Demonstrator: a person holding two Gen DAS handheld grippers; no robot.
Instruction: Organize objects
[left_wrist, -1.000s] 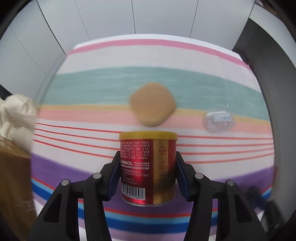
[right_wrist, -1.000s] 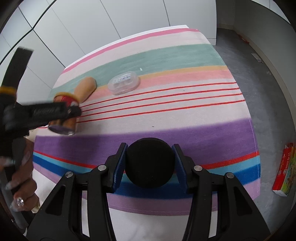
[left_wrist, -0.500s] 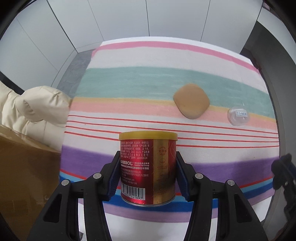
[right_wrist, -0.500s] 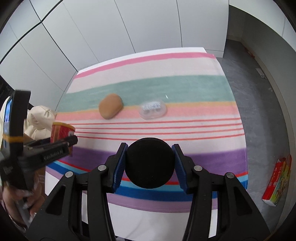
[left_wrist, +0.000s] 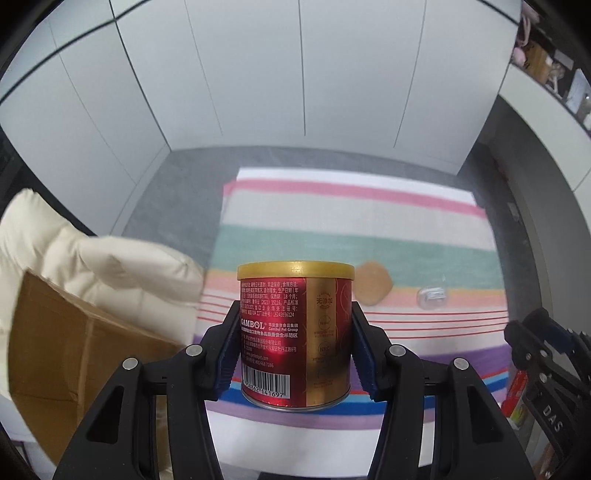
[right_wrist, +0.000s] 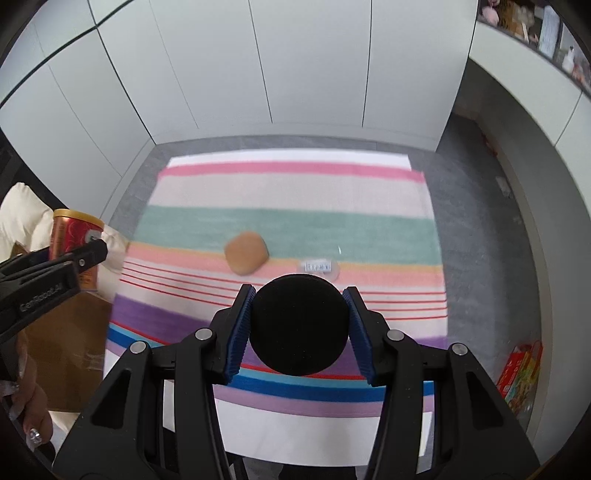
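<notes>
Right wrist alone shows the hand (right_wrist: 26, 391) gripping the left tool (right_wrist: 94, 251).

The red can (left_wrist: 295, 332) hides part of the tan pad (left_wrist: 375, 282) behind it; the black round object (right_wrist: 299, 325) covers the near edge of the clear case (right_wrist: 319, 266), whose label is too small to read; the cardboard box (left_wrist: 74, 350) runs off the frame; shelf items (right_wrist: 535, 22) blur.
</notes>
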